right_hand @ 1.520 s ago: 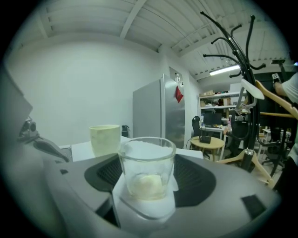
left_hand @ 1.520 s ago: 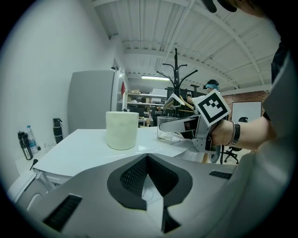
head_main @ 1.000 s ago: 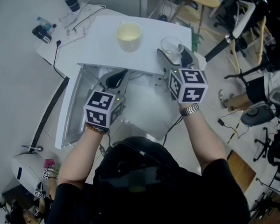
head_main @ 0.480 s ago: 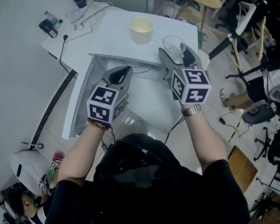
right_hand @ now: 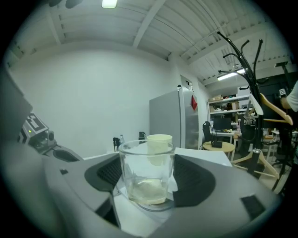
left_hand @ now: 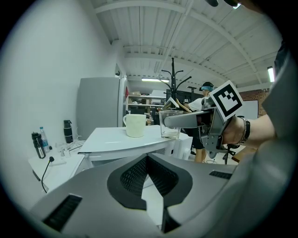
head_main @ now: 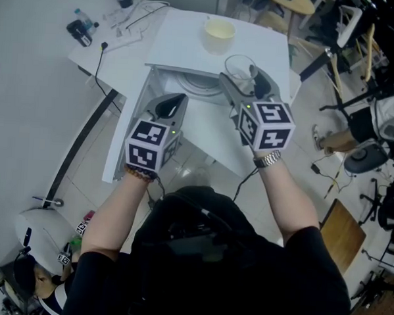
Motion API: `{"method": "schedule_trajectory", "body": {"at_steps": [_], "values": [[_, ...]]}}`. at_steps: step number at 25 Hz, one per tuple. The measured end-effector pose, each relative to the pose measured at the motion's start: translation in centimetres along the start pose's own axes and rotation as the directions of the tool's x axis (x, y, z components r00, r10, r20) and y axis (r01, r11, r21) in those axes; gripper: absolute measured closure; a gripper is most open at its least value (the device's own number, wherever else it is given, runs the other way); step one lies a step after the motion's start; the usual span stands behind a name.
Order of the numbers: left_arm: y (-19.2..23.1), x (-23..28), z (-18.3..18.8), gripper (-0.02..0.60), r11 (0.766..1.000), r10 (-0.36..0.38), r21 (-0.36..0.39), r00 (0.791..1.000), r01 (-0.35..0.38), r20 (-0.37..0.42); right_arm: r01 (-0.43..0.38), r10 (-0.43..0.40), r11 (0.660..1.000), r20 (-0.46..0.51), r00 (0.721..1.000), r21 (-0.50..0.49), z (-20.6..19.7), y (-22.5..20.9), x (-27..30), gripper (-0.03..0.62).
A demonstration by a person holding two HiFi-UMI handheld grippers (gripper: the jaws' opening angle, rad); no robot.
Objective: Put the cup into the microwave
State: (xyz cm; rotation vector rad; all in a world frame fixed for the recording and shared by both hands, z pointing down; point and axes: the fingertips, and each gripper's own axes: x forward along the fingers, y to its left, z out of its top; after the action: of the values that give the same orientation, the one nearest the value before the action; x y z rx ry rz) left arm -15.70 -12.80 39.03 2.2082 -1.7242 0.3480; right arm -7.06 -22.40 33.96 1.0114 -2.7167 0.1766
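Black-and-white square markers cover each gripper's cube. The right gripper (head_main: pixel 245 77) holds the clear glass cup (right_hand: pixel 147 174) upright between its wide-set jaws, at the front right corner of the microwave (head_main: pixel 183 49) top. The left gripper (left_hand: pixel 148 176), jaws closed on nothing, faces the microwave's open front. A cream mug (head_main: pixel 218 33) stands on the microwave.

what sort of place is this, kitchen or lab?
Likely an office or lab workspace, not a home kitchen: the microwave sits on a table, with a fridge, a coat stand and stocked shelves behind.
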Motion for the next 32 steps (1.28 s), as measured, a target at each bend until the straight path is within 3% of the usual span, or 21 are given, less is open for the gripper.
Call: {"method": "schedule_trajectory", "body": {"at_steps": [14, 32], "values": [[0.6, -4.3, -1.9, 0.581, 0.999, -0.028, -0.017, 1.0, 0.028, -0.013, -0.05, 0.05, 0.999, -0.032, 0.998, 0.0, -2.6, 7.5, -1.2, 0.227], [-0.7, -5.9, -3.7, 0.581, 0.999, -0.041, -0.003, 0.998, 0.041, -0.049, -0.135, 0.136, 0.991, -0.07, 0.988, 0.018, -8.7, 10.9, -0.4, 0.227]]}}
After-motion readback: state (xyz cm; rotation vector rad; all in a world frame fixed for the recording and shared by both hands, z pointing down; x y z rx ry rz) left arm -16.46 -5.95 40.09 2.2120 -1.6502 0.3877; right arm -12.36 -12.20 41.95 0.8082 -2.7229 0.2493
